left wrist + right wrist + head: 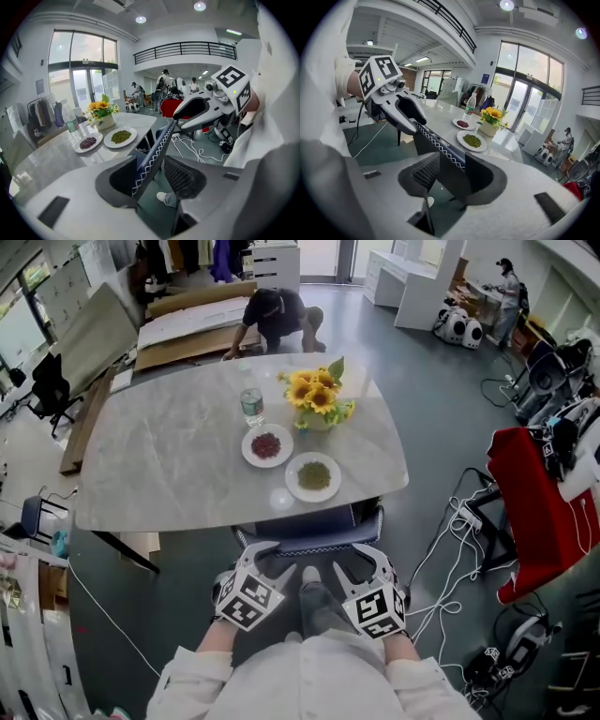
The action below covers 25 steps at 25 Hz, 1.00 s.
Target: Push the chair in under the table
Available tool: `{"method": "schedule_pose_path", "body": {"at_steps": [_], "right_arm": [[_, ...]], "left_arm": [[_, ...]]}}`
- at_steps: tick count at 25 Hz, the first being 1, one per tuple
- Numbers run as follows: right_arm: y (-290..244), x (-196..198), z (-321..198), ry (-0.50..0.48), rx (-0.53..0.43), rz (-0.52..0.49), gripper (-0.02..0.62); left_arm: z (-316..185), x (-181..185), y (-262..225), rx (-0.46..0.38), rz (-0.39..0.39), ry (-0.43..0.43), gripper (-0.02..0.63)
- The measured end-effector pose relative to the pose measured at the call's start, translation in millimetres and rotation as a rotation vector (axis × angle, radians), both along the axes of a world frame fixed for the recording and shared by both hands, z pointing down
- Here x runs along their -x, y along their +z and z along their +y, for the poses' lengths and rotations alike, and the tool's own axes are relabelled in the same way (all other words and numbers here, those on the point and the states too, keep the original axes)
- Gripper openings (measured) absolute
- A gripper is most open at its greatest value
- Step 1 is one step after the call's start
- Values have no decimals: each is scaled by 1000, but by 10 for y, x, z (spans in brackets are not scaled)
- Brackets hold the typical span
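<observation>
chair (314, 538): lower centre of frame, its back just beside the near edge of the table (169, 474) | left gripper (152, 176): jaws apart astride the back's top edge, not clamped | right gripper (452, 178): same, jaws wide | handling: probably stiff, fairly heavy, slides on floor; push top edge evenly, both sides

robotics lab: white robots (457, 326), floor cables (461, 521)
</observation>
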State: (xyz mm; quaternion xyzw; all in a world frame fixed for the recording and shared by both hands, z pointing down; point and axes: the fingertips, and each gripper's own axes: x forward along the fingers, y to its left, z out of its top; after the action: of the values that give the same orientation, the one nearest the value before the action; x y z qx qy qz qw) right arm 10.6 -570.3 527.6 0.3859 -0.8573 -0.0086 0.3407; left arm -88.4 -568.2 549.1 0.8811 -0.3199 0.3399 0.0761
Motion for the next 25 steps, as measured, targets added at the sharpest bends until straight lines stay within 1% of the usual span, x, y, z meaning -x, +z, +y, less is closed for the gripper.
{"method": "schedule_pose_path", "body": {"at_steps": [4, 6, 9, 12, 15, 17, 21, 25], "right_arm": [[-181, 22, 161, 24, -5, -77, 135], [-270, 29, 269, 36, -9, -116, 135], [-414, 43, 457, 47, -28, -135, 132], [-592, 63, 662, 52, -52, -133, 116], [-788, 72, 851, 66, -94, -167, 90], [-896, 77, 973, 72, -117, -186, 59], [-1030, 75, 1187, 73, -137, -180, 25], [-1074, 43, 1261, 75, -164, -179, 21]], "left_arm": [[133, -4, -144, -14, 47, -14, 173], [206, -14, -251, -20, 98, -26, 173], [363, -16, -423, -12, 187, -58, 172], [540, -3, -620, -26, 258, -80, 172], [716, -11, -863, -50, 329, -90, 172], [827, -28, -1021, -63, 375, -89, 165], [992, -57, -1267, -120, 415, -78, 127], [1144, -148, -1365, -135, 411, -41, 68]]}}
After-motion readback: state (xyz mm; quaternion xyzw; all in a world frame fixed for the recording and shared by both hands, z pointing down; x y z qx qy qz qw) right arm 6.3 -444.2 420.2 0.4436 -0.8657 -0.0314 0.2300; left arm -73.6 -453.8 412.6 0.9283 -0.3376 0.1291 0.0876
